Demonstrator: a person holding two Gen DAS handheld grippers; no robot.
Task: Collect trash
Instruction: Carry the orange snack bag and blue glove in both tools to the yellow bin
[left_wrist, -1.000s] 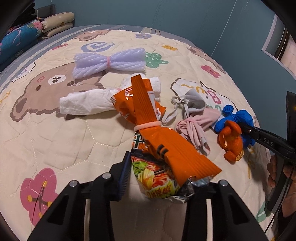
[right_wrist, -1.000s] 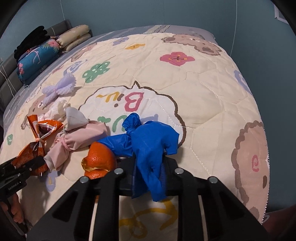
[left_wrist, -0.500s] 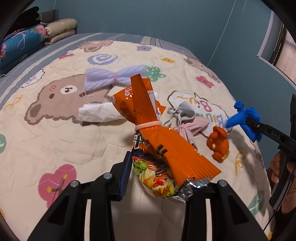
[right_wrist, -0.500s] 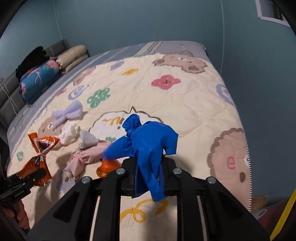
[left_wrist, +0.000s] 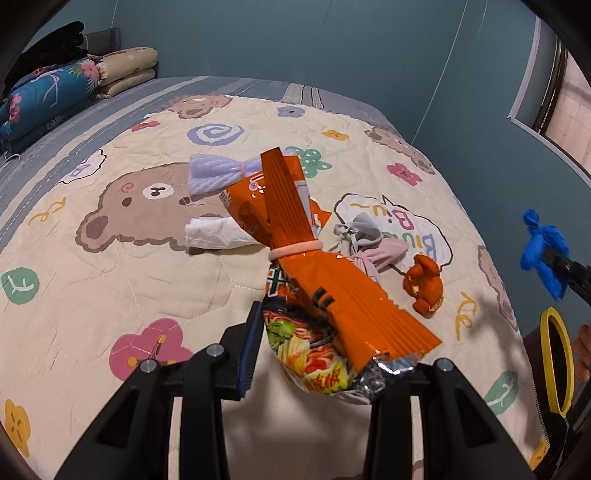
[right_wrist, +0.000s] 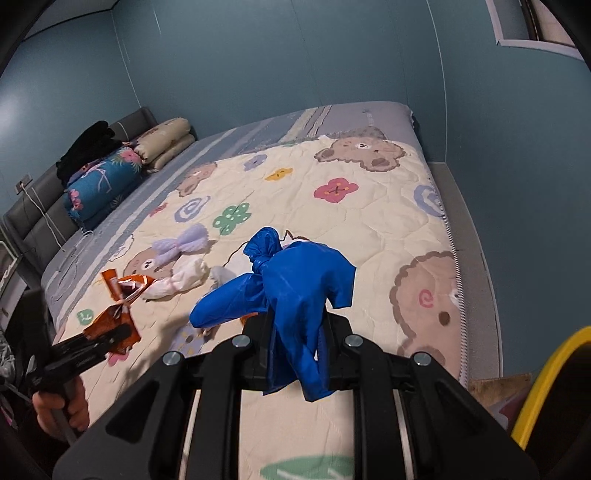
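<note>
left gripper clamped on noodle wrappers, held above quilt | right gripper pinching blue glove, up off quilt, near yellow bin rim | risk: banded wrappers hang loose and may slip out; glove could snag rim or miss | peel, tissue left on quilt

wrapper: glossy foil | glove: smooth, shiny | quilt: matt cloth
</note>
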